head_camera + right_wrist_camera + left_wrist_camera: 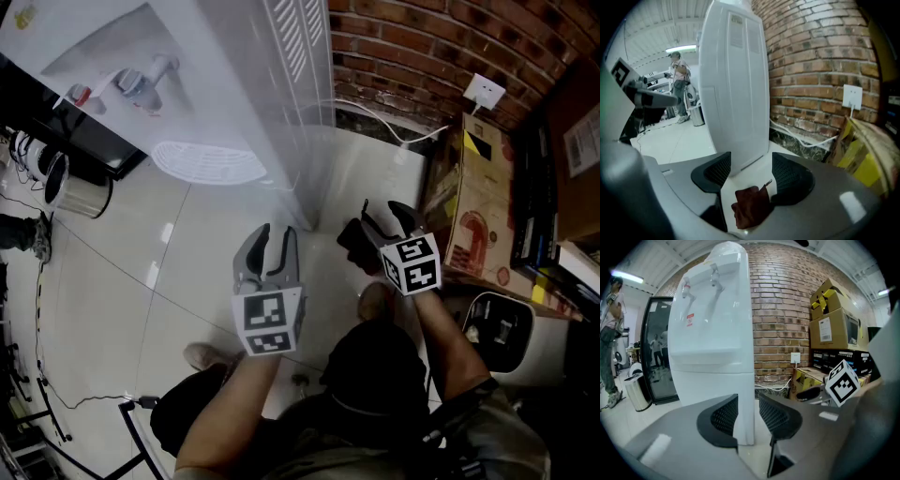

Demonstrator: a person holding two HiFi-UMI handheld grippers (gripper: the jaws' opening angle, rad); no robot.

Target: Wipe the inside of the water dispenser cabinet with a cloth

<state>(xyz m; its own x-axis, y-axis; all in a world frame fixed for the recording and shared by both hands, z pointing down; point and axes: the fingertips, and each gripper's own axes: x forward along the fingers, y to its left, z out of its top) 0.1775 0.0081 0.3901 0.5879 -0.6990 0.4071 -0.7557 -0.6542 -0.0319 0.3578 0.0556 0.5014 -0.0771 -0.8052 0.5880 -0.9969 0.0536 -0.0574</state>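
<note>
The white water dispenser [234, 84] stands on the tiled floor against a brick wall; in the left gripper view the water dispenser [712, 333] shows two taps and a plain white lower front. A dark reddish-brown cloth [352, 246] lies on the floor by its base. My right gripper [384, 214] hovers just right of the cloth, jaws wide open; in its own view the cloth [751, 206] lies low between the jaws of the right gripper [750, 171], and no pad presses on it. My left gripper [274, 239] is held before the dispenser's corner, its jaws a narrow gap apart around nothing [747, 413].
Cardboard boxes [478, 197] stack along the wall at the right, beside a wall socket [485, 92] with a white cable. A steel bin [80, 192] and a black glass-door cabinet [658, 348] stand left. A person [609, 333] stands far left. A white appliance [506, 328] sits near right.
</note>
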